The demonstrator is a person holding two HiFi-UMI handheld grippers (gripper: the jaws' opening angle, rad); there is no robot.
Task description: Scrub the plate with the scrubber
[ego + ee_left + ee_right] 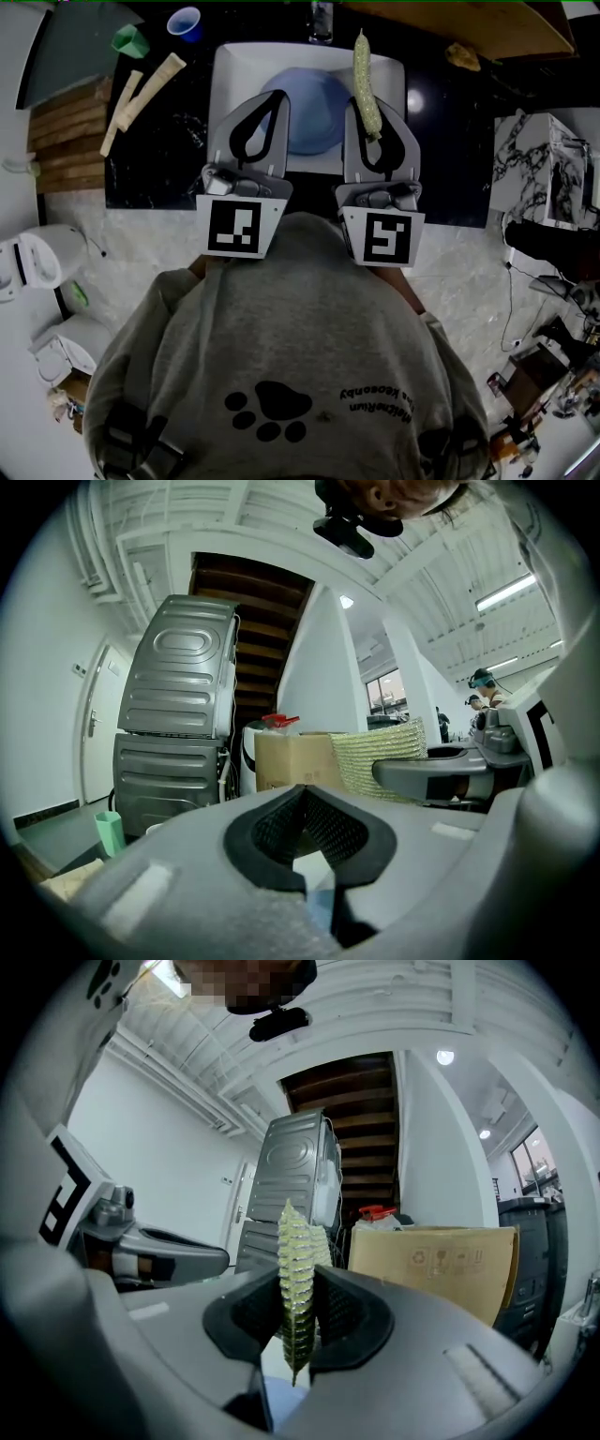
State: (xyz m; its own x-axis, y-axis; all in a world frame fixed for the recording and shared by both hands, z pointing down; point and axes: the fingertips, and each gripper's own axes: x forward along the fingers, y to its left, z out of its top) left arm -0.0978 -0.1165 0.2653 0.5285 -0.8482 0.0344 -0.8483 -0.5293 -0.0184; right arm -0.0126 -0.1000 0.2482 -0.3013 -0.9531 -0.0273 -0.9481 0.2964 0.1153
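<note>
Both grippers are held level over the white sink (230, 66), which sits at the middle of the far edge of the black counter (159, 155).

- Right gripper (362, 101): clenched on the scrubber (364, 80), a flat green-yellow mesh pad. In the right gripper view it stands edge-on between the pads and sticks out past the tips of the right gripper (298, 1288).
- Left gripper (278, 96): jaws pressed together with nothing between them. The left gripper view confirms this at the tips of the left gripper (302, 797).
- Blue plate (314, 122): lies in the middle of the sink, below both grippers and apparently apart from them.

Step, as judged: the scrubber is in hand but scrubbing has not started, as the pad is not on the plate.

Next move calls for:
- Lowering the right gripper and tilting it so the pad's broad face meets the plate.
- Probably opening the left jaws to pin the plate's rim so it doesn't skate in the sink.
</note>
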